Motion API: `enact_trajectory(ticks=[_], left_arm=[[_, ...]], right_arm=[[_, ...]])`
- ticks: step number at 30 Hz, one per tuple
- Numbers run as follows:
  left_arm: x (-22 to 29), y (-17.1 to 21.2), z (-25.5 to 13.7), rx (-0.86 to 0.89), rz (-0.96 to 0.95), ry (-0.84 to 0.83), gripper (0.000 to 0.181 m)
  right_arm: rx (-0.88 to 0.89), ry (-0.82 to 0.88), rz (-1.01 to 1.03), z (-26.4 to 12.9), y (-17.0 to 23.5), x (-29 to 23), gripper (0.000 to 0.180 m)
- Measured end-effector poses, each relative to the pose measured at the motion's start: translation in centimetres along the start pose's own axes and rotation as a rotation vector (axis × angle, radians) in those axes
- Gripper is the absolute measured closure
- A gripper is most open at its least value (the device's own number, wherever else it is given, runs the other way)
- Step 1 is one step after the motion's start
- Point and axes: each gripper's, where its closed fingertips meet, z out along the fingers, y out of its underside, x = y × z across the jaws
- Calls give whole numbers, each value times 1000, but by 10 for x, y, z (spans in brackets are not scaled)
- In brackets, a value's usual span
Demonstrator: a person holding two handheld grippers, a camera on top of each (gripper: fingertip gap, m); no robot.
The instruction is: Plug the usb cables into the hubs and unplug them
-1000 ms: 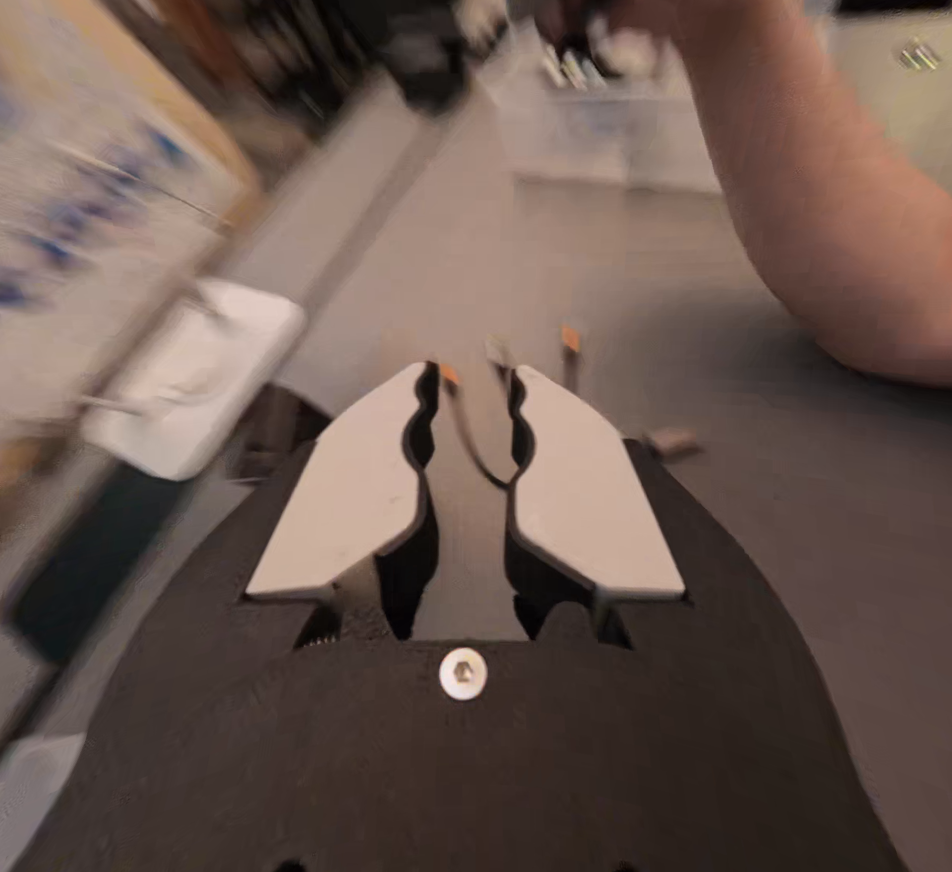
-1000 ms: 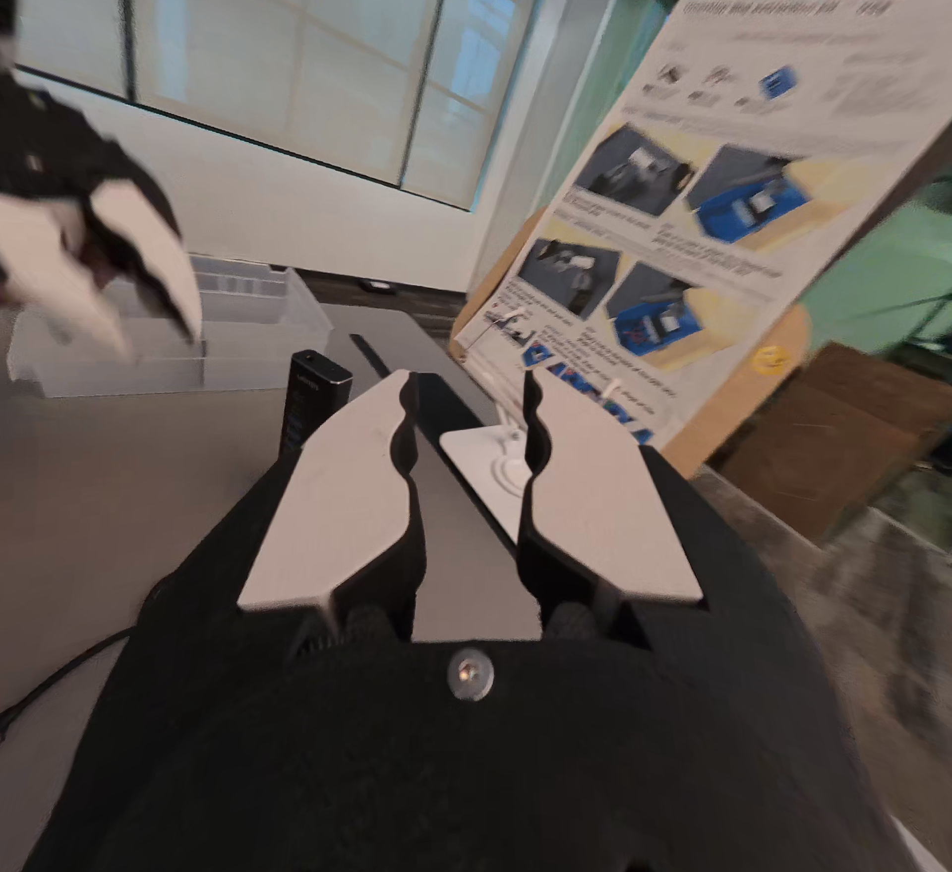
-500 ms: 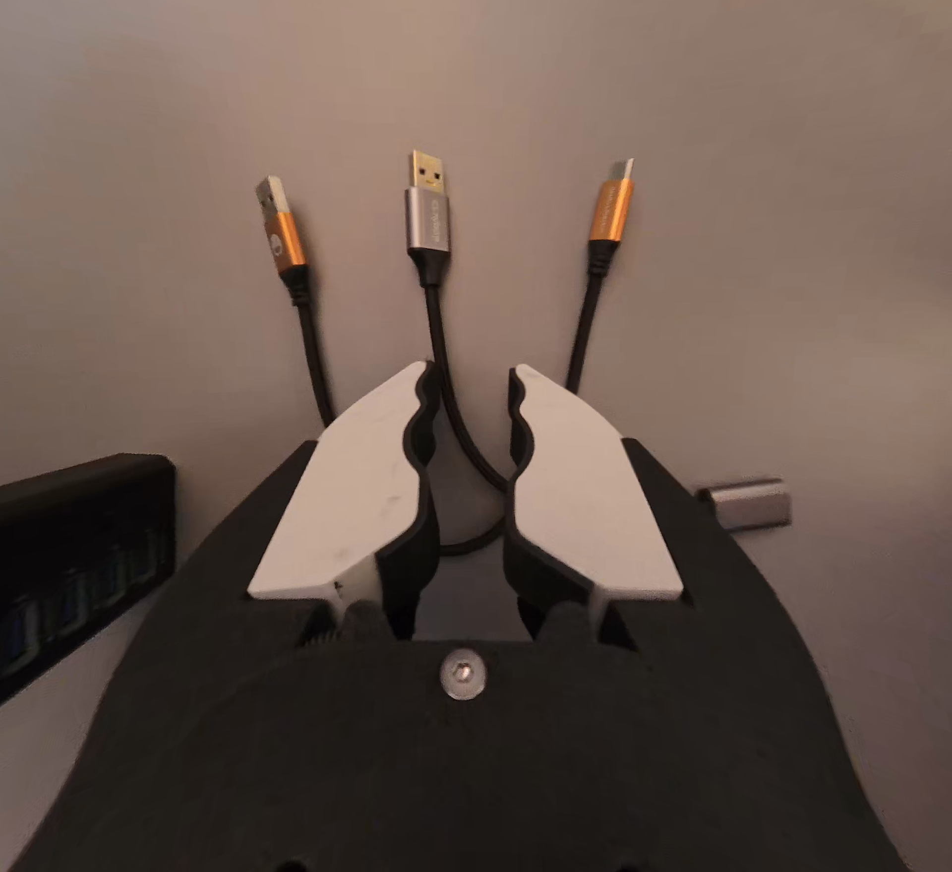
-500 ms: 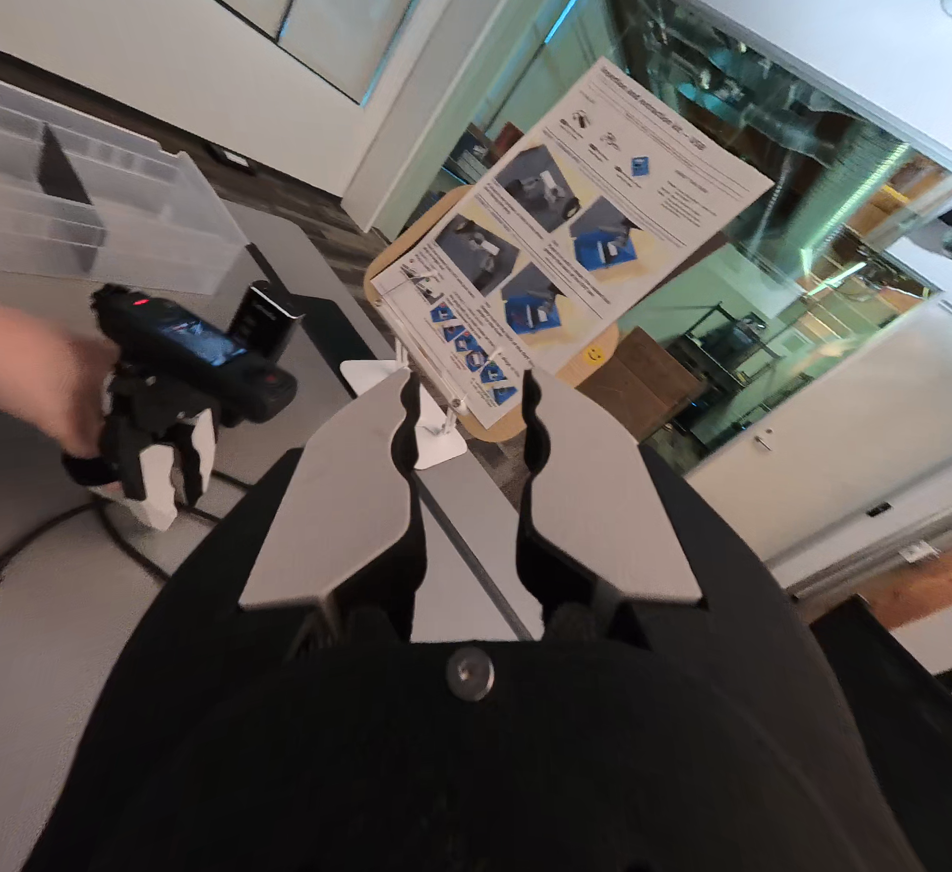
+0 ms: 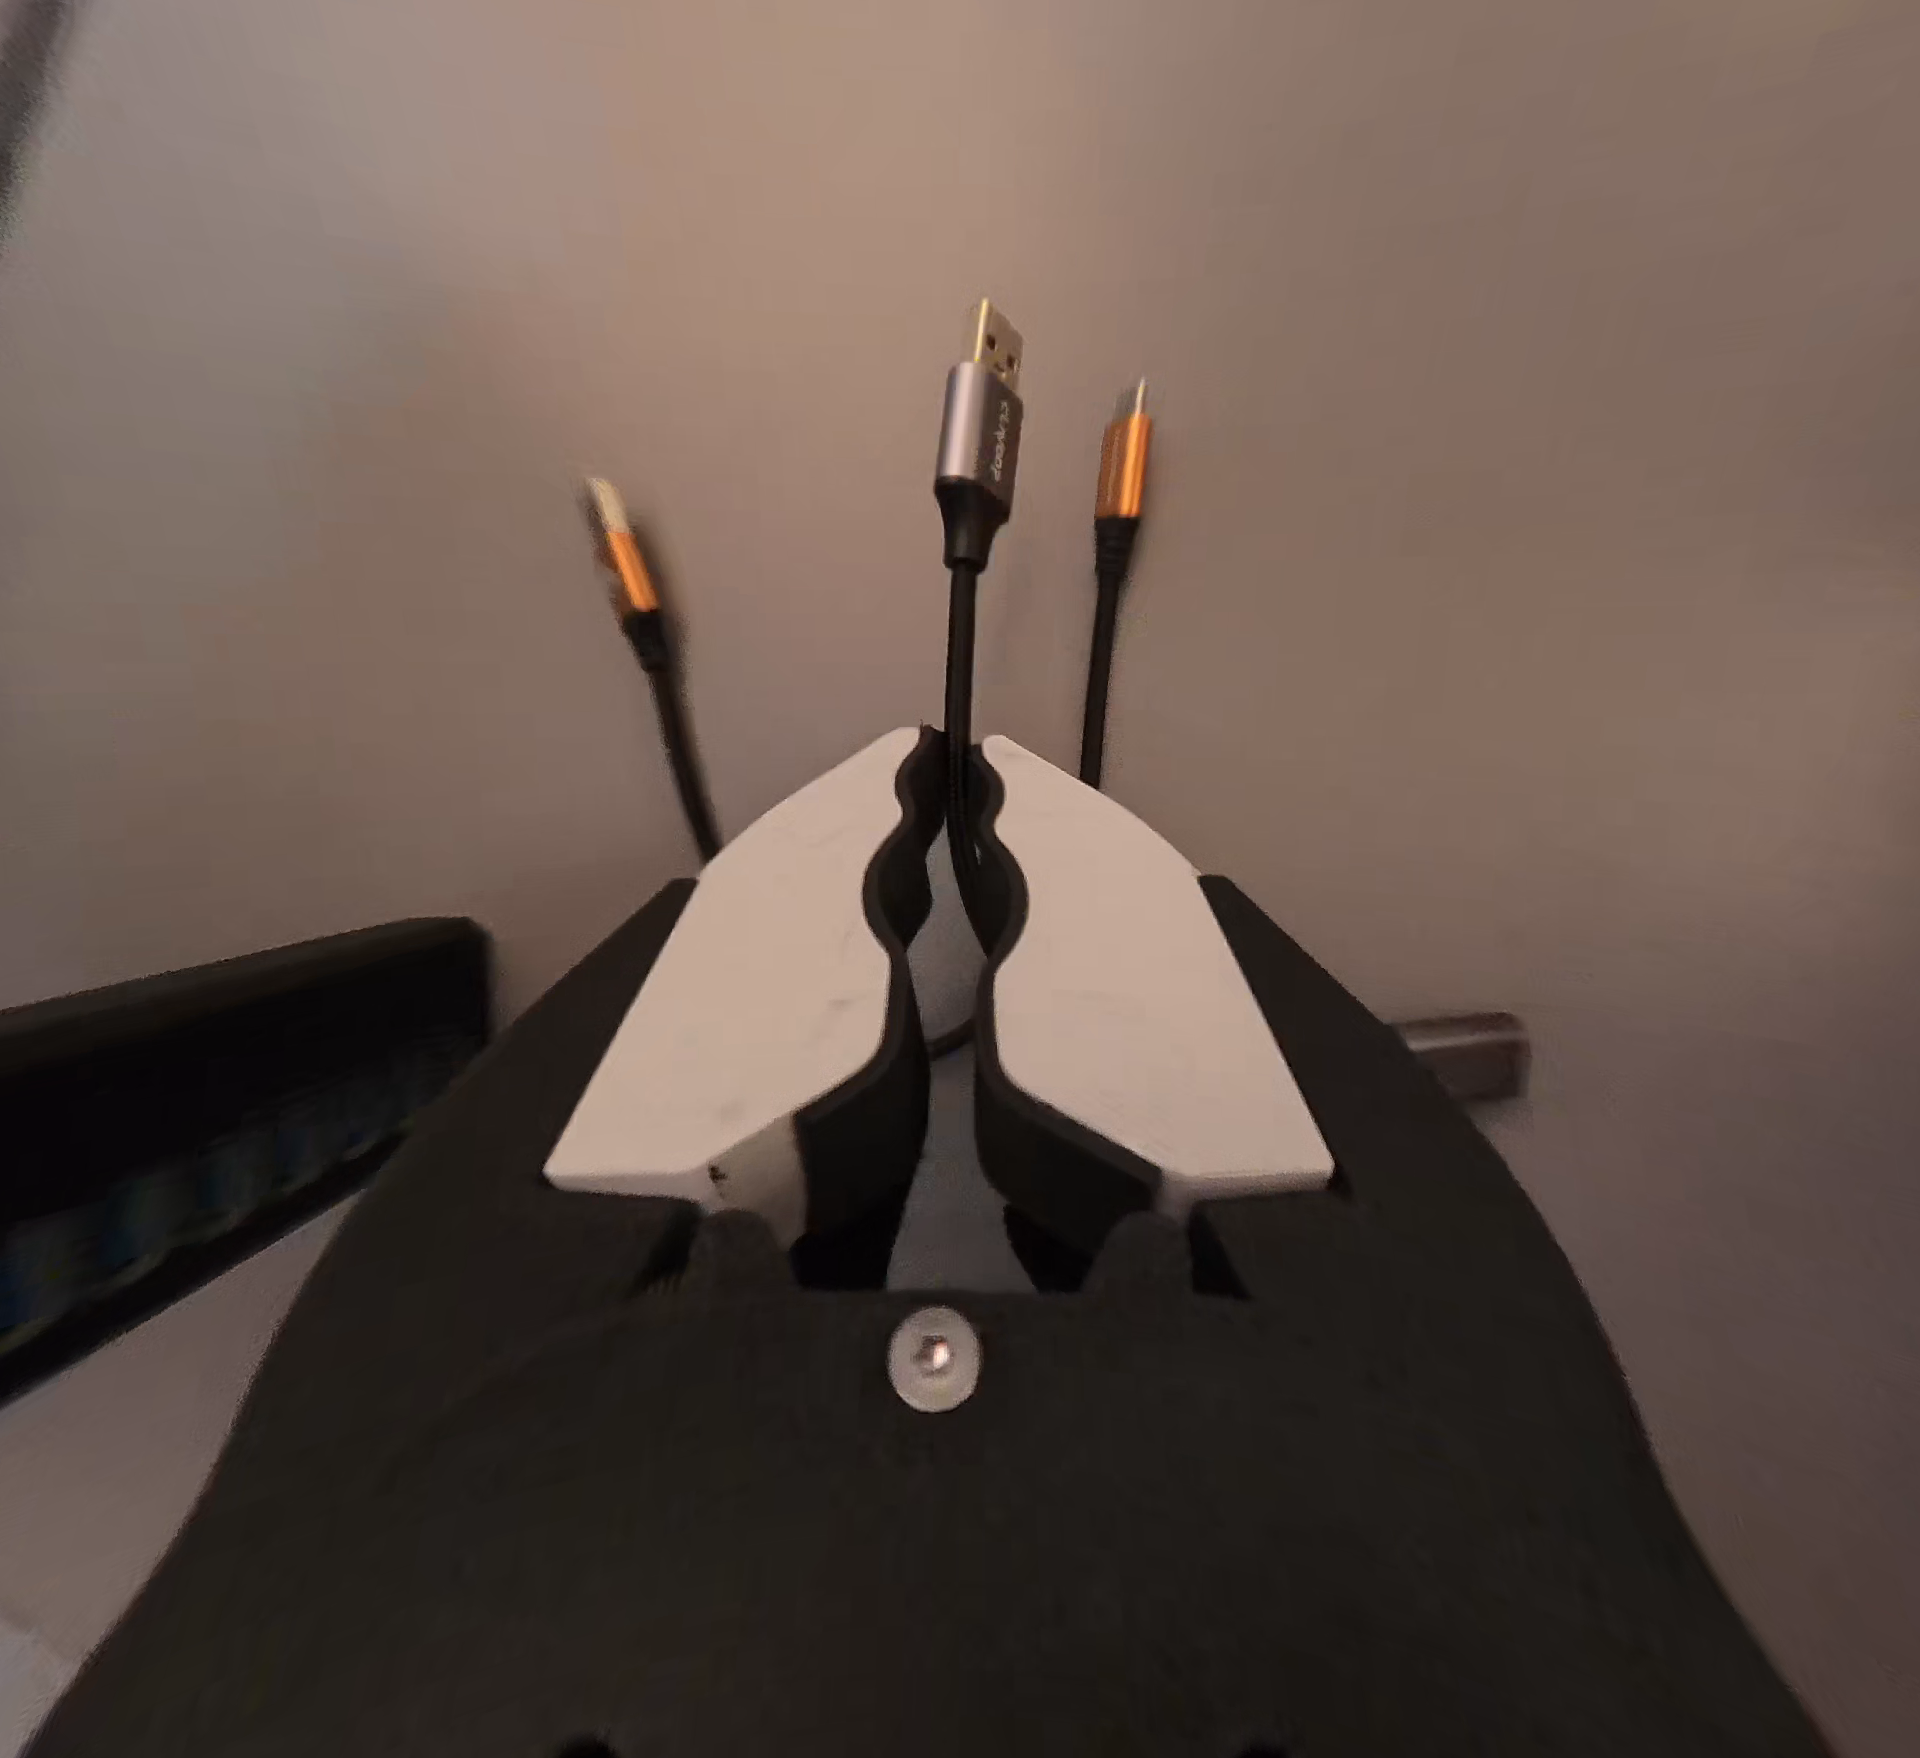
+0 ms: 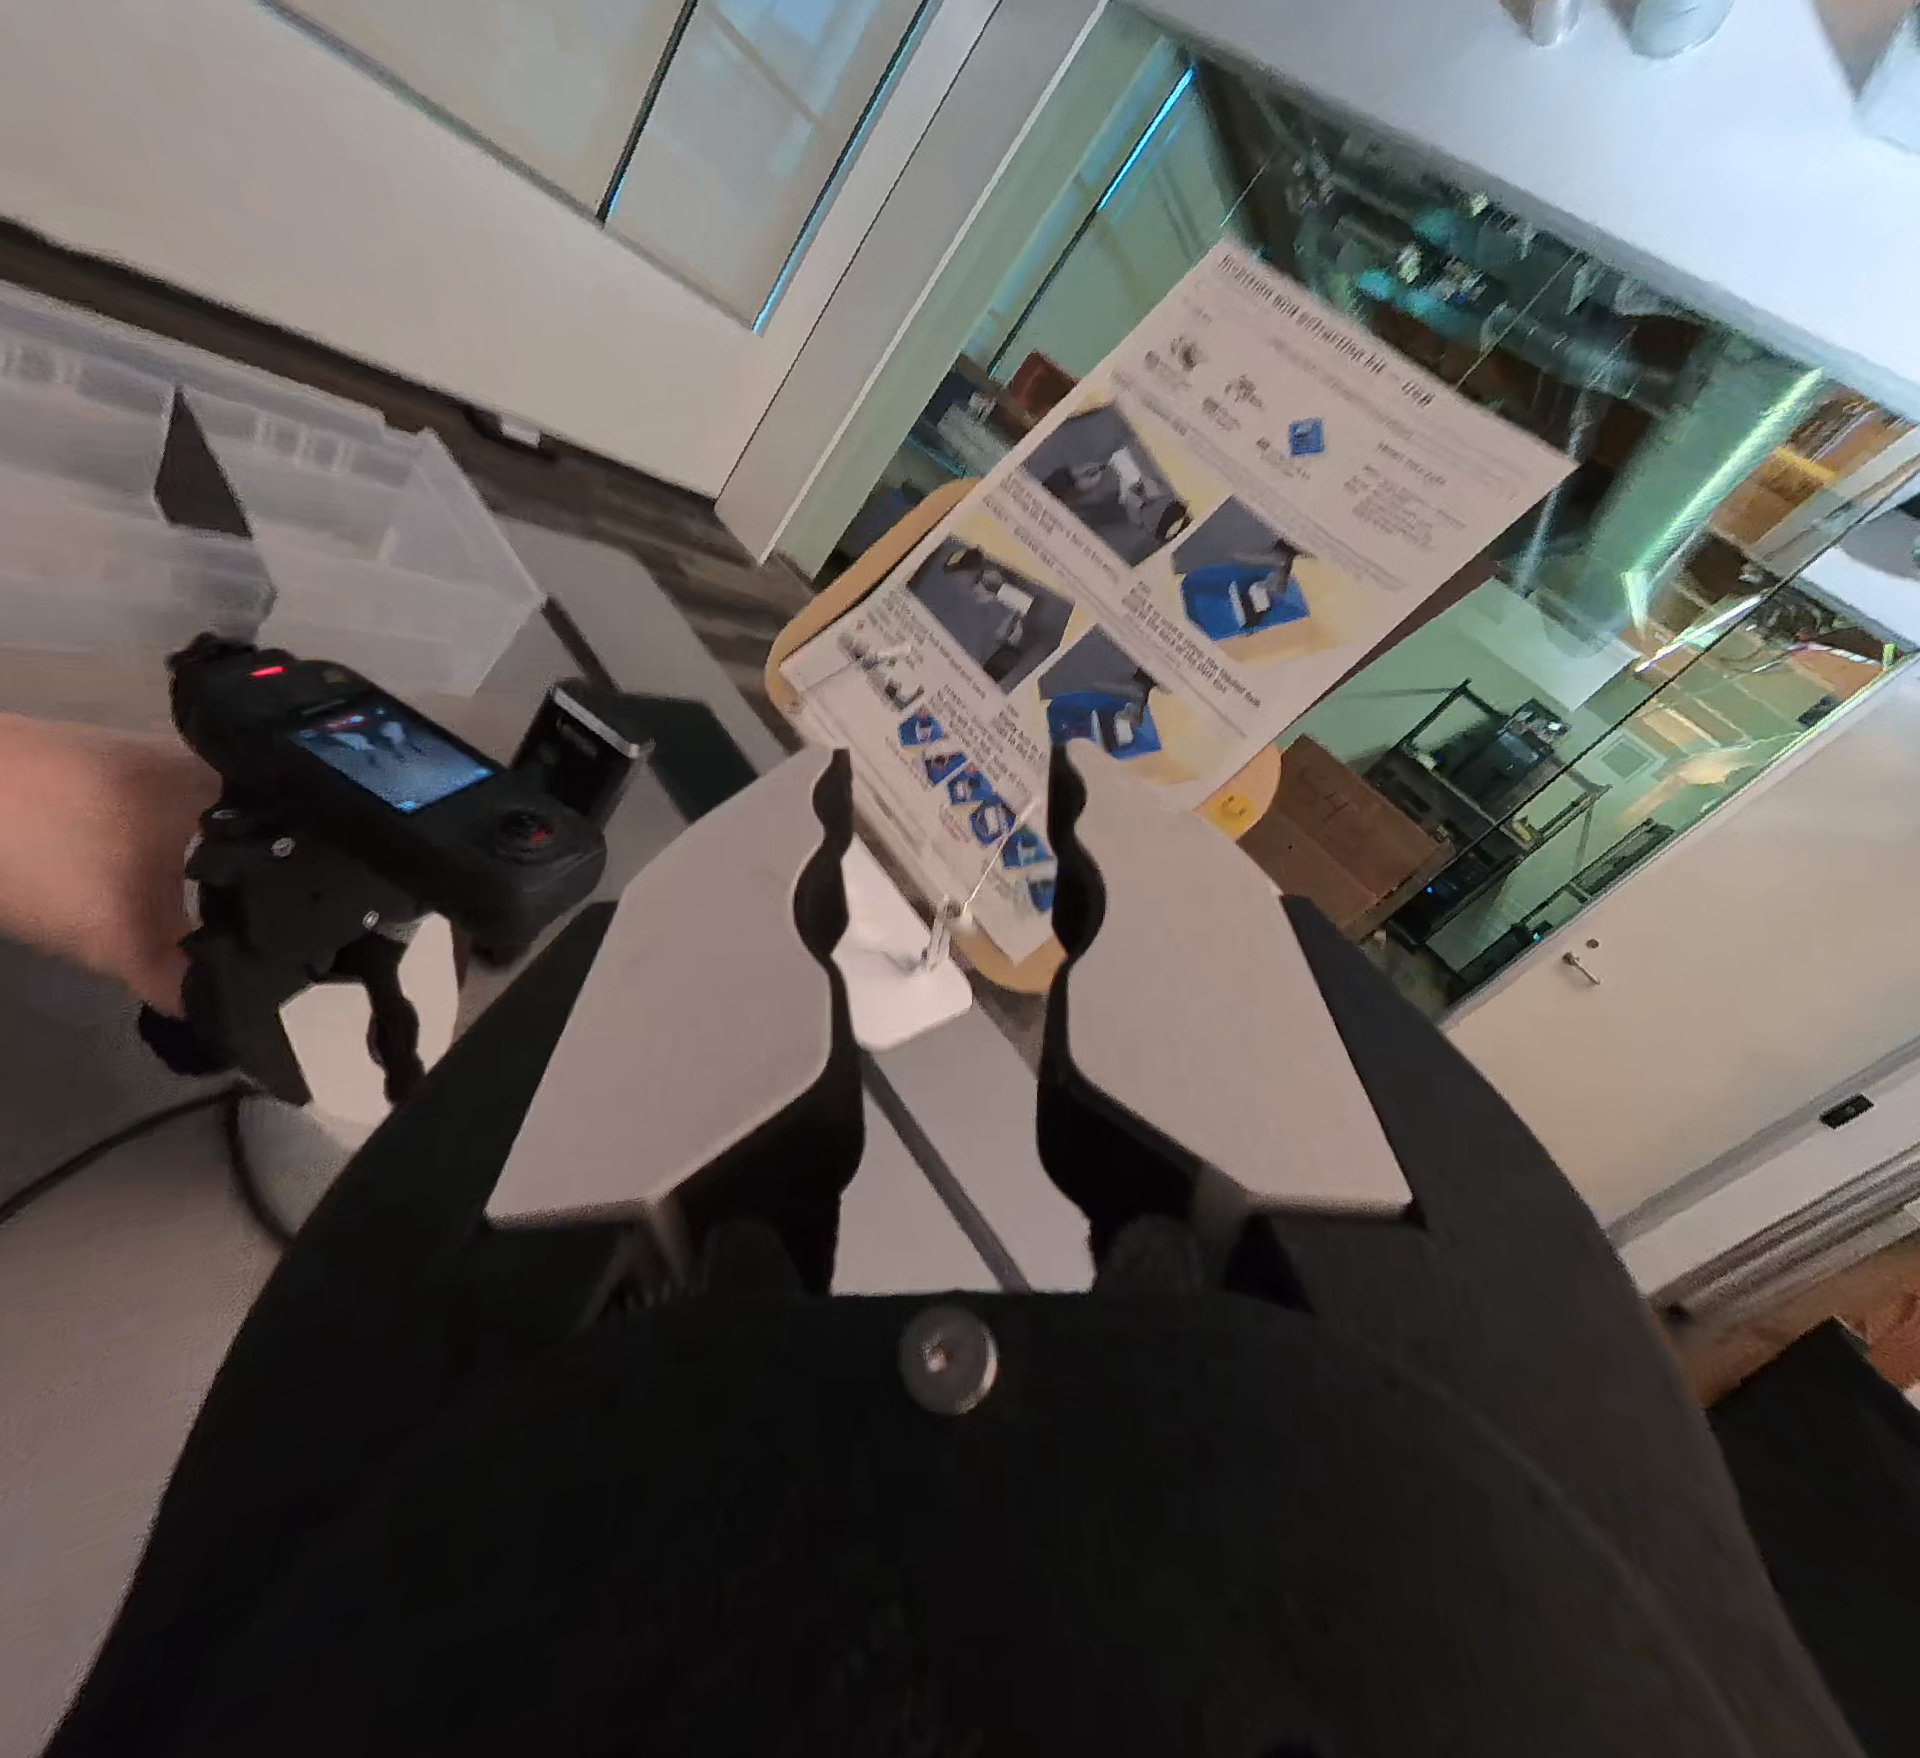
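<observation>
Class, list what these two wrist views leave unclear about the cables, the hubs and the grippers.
- Black hub, left wrist view: ports blurred, left end cut off by the edge.
- Grey-plug cable: its run behind the left gripper is hidden by the gripper body.
- Left orange plug: blurred.
- Right gripper: open, table below hidden.

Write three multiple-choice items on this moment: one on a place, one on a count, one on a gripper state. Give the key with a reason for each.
1. Where does the black hub lie in the left wrist view?
A. left of the left gripper
B. right of it
C. between its fingers

2. How many cable plugs show beyond the left gripper?
A. one
B. three
C. five

3. What is the left gripper doing?
A. open, empty
B. shut on the grey-plug cable
C. shut on the hub

Key: 1 A, the hub sits at the left edge. 2 B, the left orange plug, the grey plug and the right orange plug. 3 B, the fingertips pinch its black cord below the plug.
</observation>
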Motion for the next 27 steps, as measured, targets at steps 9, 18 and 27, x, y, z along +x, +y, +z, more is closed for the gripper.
enact_trajectory(ticks=[9, 18, 27], left_arm=[[-7, -70, -213, 896, 16, 39, 179], [-7, -81, -229, 1109, 47, 19, 179], [-1, -86, -225, 1133, 68, -2, 177]], right_arm=[[726, 292, 457, -34, -64, 36, 158], [499, -251, 583, 62, -57, -76, 138], [428, -265, 423, 72, -51, -102, 170]])
